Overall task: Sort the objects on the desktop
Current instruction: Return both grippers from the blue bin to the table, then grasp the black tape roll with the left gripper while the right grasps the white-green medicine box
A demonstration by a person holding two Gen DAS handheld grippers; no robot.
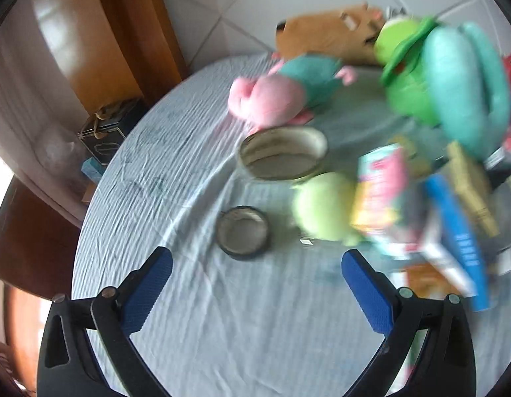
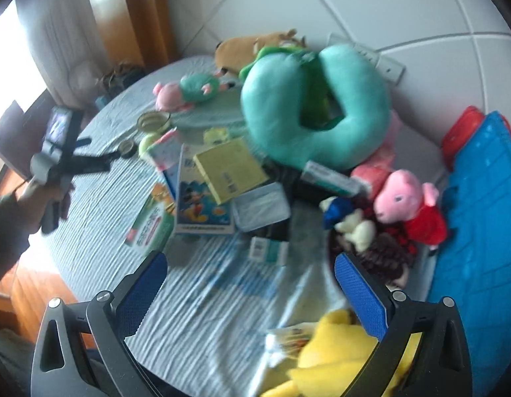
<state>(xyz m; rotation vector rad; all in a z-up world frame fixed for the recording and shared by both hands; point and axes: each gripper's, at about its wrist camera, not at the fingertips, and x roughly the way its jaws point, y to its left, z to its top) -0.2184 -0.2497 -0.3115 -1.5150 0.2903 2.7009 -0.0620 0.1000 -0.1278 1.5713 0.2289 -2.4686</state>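
Left gripper (image 1: 257, 261) spread wide, empty, a small round tin (image 1: 243, 232) just beyond its fingertips. Right gripper (image 2: 250, 263) gapes too, a blurred yellow plush (image 2: 335, 357) under its right finger.

Stuff's piling up at the desk's far edge: teal neck pillow (image 2: 316, 106) leaning over a yellow book (image 2: 229, 170), Mickey book (image 2: 202, 205) lying flat beside it, pink pig plush (image 2: 409, 203) sitting toward the right edge.
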